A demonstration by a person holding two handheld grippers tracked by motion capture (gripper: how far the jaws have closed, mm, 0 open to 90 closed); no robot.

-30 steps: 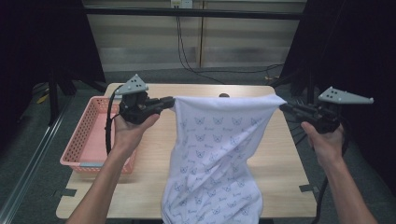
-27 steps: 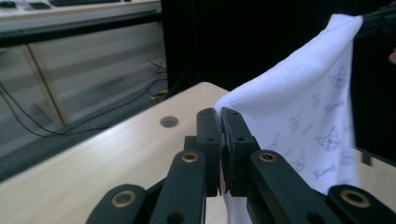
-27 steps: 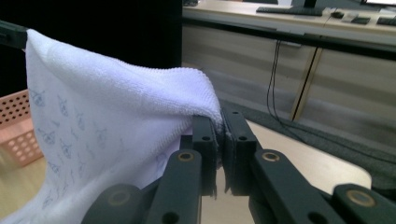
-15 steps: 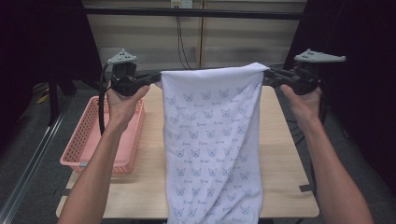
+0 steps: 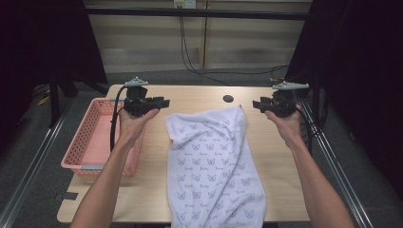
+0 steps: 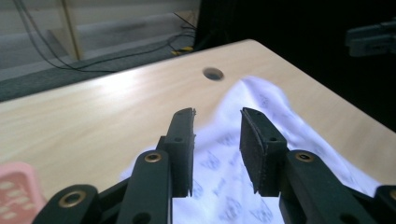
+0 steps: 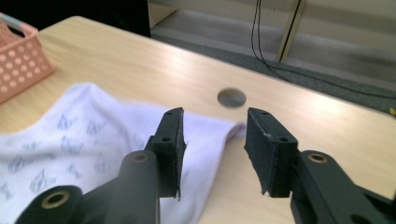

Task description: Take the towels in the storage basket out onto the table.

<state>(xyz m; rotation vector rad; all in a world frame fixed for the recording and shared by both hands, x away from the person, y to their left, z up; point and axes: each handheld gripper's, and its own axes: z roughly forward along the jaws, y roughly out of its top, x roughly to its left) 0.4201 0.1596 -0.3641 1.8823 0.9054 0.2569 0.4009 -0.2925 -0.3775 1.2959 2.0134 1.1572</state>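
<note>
We see the white towel (image 5: 214, 166) lying spread on the desk (image 5: 190, 95), filling the lower middle of the high view, its near end hanging over the desk's front edge at the bottom of the frame. Our left claw (image 5: 159, 101) hovers at the upper left of the towel, just off its corner, and our right claw (image 5: 259, 104) hovers at the upper right, a little apart from the other corner. Both claws have just been opening and stand apart with nothing between their pads; in the left gripper view and right gripper view the cloth lies on the desk below and beyond the jaws. A pink basket (image 5: 90, 137) sits at the left edge of the desk.
</note>
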